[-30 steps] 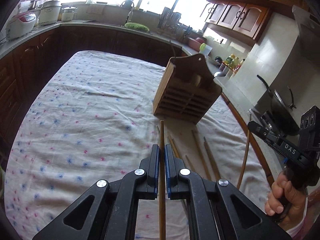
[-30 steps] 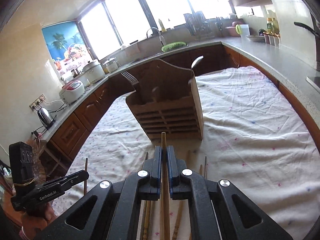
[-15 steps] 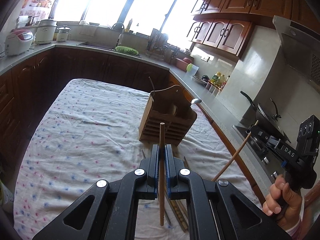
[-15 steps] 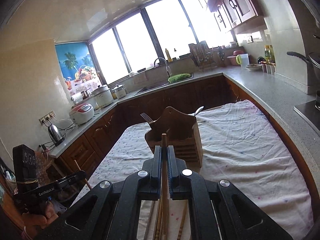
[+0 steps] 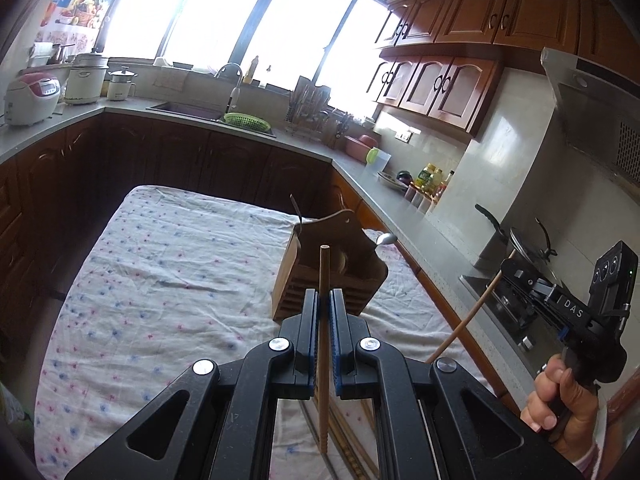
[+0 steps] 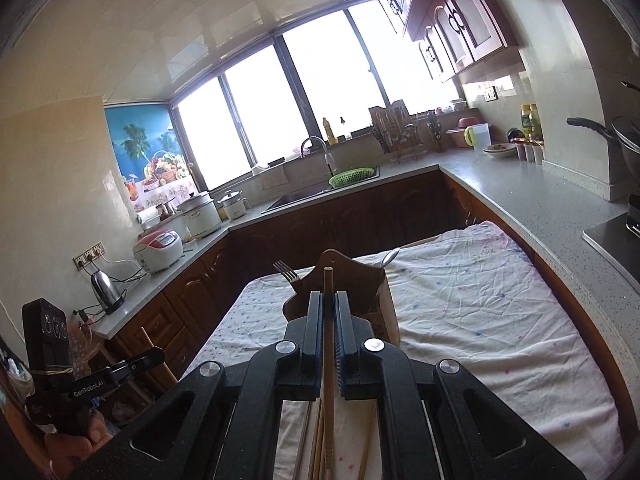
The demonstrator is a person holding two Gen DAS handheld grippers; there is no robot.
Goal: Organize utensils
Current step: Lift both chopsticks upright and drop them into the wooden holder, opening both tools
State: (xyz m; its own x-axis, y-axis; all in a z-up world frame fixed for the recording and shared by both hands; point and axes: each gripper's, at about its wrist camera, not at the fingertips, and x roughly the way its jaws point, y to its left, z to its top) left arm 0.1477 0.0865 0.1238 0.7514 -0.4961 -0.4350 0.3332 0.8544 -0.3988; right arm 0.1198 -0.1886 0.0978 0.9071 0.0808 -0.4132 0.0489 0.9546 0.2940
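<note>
I have one wooden chopstick (image 5: 324,320) pinched in the left gripper (image 5: 324,312) and another chopstick (image 6: 328,320) clamped in the right gripper (image 6: 329,312), both lifted above the cloth-covered bench (image 5: 160,272). The wooden utensil holder (image 5: 332,268) stands at 12 o'clock, fork (image 6: 285,270) and spoon (image 6: 390,258) already in it. I judge this the carry step; next, tip each stick down into a slot. Loose chopsticks (image 6: 316,440) remain below.

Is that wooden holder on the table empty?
No. The wooden holder already has a fork and a spoon poking out; no chopsticks visible inside.
</note>
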